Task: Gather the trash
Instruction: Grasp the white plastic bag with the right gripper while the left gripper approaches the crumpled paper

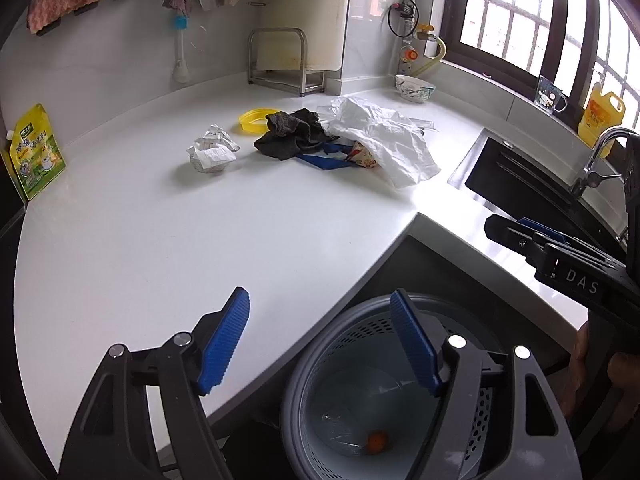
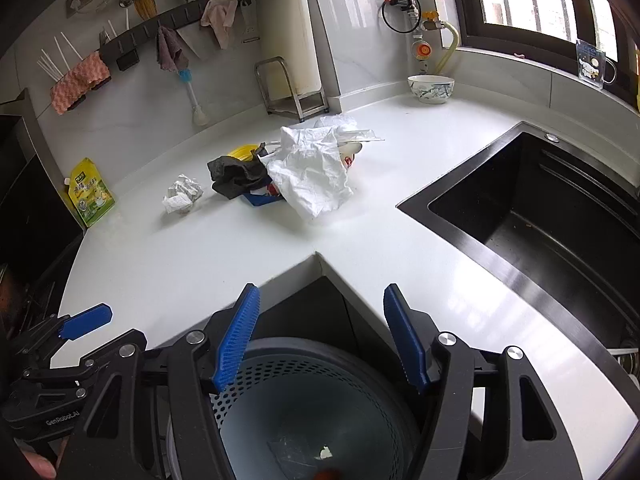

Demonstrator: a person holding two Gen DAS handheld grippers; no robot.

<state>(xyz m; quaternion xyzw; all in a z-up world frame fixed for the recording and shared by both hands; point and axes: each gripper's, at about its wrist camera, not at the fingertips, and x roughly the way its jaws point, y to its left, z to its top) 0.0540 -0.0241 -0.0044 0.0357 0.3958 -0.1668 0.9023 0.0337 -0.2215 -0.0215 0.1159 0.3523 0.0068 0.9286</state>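
Note:
A trash heap lies mid-counter: a crumpled paper ball, a dark cloth, a white plastic bag, a blue strap, a yellow ring. A grey perforated bin stands below the counter's inner corner, with an orange bit and clear film inside. My left gripper is open and empty over the bin's left rim. My right gripper is open and empty above the bin. The right gripper also shows in the left view, the left one in the right view.
A black sink with a tap is at the right. A green pouch stands at the left wall. A bowl, a metal rack, a yellow oil jug and hanging cloths line the back.

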